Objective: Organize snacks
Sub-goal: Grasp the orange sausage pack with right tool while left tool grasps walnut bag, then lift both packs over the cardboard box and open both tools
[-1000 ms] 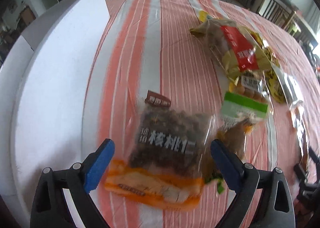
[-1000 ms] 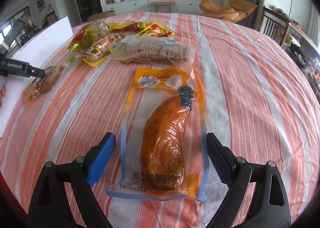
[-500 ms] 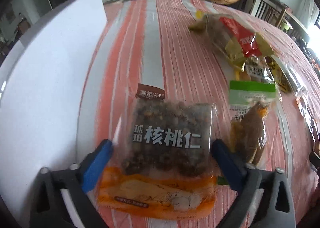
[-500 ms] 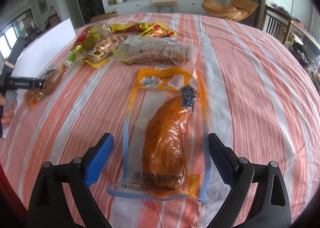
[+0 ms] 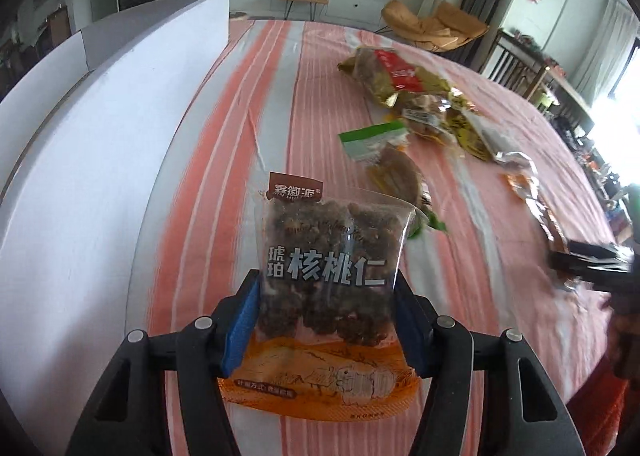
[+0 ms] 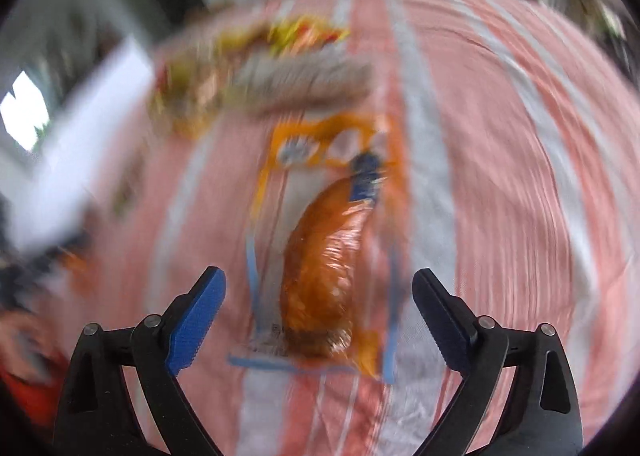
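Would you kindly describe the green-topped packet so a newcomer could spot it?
On the striped tablecloth, look just beyond the walnut bag toward the snack pile. The green-topped packet lies there alone, holding one brown piece; no neighbour has a green header.

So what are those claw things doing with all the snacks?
A person is tidying snack packets on a striped tablecloth. The left gripper has just been closing and now pinches a walnut packet by its sides. The right gripper is open above a chicken breast packet, not touching it. More packets lie farther back.
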`<state>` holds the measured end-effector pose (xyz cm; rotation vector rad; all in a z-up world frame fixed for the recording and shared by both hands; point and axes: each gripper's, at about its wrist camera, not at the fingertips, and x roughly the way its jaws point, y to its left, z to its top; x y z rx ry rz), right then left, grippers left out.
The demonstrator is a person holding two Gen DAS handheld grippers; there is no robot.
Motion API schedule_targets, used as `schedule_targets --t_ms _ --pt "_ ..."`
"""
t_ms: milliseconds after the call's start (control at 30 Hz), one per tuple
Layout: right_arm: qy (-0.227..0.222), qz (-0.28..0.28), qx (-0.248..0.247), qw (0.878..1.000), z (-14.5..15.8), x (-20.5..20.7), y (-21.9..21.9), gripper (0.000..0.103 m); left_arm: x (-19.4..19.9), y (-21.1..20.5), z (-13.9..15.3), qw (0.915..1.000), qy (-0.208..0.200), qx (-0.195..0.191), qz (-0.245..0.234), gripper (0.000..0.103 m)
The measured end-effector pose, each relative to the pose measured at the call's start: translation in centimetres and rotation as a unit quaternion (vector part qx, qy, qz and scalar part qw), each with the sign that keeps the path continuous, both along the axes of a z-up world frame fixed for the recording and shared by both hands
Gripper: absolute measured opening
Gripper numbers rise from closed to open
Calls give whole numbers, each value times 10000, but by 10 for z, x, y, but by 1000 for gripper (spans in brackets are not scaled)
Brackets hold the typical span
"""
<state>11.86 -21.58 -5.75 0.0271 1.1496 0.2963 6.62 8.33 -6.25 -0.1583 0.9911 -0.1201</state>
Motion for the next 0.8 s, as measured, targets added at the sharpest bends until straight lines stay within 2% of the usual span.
schedule_targets --t_ms 33,67,100,167,233,300,367,433,500,633,700,733,800 --pt "-54 115 -425 9990 -2 4 14 92 -5 0 3 10000 -45 -39 -30 61" --pt "-133 176 -772 9968 -3 6 23 82 -9 2 8 9999 -93 -79 -55 61" --pt "-196 191 -834 9961 -2 6 26 80 -7 3 11 9998 -128 -117 -71 61" --pt "-79 85 -649 9978 2 4 23 74 -14 5 14 9996 -191 -170 -116 61" --pt "-124 7 -380 9992 10 -4 14 63 -24 3 12 9995 -216 -192 -149 61" --pt "-6 -339 334 9989 16 -14 -6 55 -27 3 10 9993 -200 -267 -191 61" --pt "39 -688 874 9938 16 -27 -21 52 -26 2 6 9989 -157 -366 -234 61" --pt "9 -874 1177 9892 14 -36 -26 52 -25 0 3 9986 -134 -419 -282 61" --pt "-113 -880 1172 9891 13 -40 -24 52 -25 -2 2 9986 -140 -424 -299 61" --pt "-377 -395 198 9983 18 -43 8 58 -26 -3 1 9986 -151 -412 -299 61" --pt "-503 -143 -300 9982 17 -44 22 66 -28 -3 1 9987 -159 -386 -280 61" --pt "-527 -77 -480 9974 13 -44 25 74 -29 -3 1 9988 -157 -382 -276 61" --pt "-559 -9 -754 9956 6 -44 29 81 -30 -3 0 9989 -135 -367 -272 61"
